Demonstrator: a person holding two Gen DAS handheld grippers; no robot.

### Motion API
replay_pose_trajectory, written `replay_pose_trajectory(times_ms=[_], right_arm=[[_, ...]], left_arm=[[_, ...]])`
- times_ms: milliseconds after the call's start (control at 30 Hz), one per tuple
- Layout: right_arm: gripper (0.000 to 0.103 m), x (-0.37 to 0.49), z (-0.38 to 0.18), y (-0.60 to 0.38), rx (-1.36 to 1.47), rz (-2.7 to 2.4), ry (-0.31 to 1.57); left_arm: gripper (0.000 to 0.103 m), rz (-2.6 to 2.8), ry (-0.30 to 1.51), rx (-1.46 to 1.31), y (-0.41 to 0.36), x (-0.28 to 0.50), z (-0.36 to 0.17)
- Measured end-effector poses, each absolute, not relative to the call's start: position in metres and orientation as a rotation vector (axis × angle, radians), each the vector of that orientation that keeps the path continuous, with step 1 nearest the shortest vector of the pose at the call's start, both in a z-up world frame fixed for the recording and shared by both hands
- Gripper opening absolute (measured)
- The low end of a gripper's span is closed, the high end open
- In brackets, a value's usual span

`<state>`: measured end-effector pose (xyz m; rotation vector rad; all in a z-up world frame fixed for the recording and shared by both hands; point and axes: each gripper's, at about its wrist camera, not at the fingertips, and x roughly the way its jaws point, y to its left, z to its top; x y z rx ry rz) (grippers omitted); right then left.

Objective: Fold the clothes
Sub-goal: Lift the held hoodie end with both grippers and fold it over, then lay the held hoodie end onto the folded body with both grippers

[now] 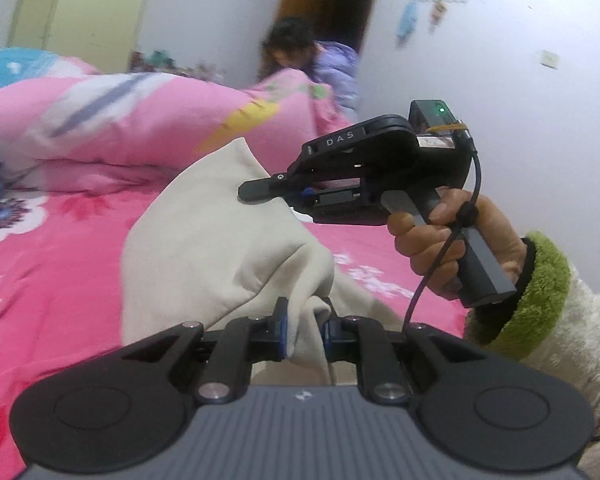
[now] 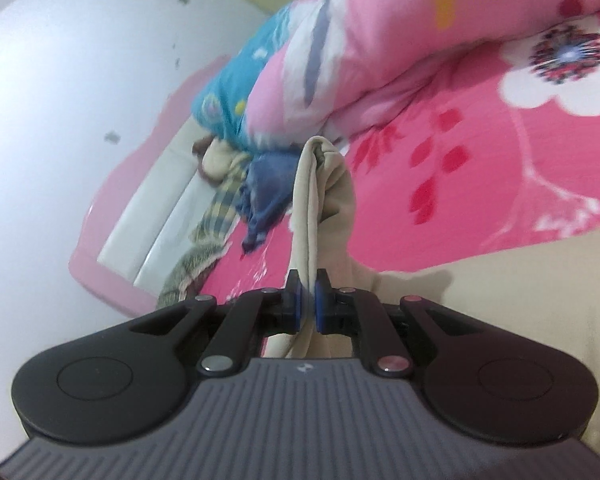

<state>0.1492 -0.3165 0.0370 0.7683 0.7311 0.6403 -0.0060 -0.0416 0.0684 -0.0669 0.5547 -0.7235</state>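
Cream garment (image 1: 220,240) hangs lifted over the pink bedsheet (image 1: 60,264) at frame centre, pinched at two spots. Left gripper (image 1: 305,332), at the bottom middle, is clamped on a bunched fold. Right gripper (image 2: 307,304) is clamped on a thin edge that rises toward the middle of its view. Behind lie a pink quilt (image 1: 112,120) and, at upper centre, a person (image 1: 324,64).
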Motion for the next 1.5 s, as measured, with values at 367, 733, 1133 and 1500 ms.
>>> replay_pose_trajectory(times_ms=[367,733,1133,1500], right_arm=[[0.004,0.117,-0.008,-0.398,0.899,0.54,0.689],[0.036,0.079,-0.055,-0.437,1.042,0.483,0.677],[0.042,0.069,-0.044,-0.359,0.747,0.567,0.758],[0.021,0.083,-0.054,-0.313,0.638,0.552,0.862]], left_arm=[[0.016,-0.853,0.651,0.047,-0.128,-0.004,0.053],[0.016,-0.812,0.69,-0.015,-0.126,0.02,0.046],[0.016,-0.781,0.642,-0.219,-0.092,0.043,0.074],[0.017,-0.821,0.618,-0.308,-0.068,0.039,0.072]])
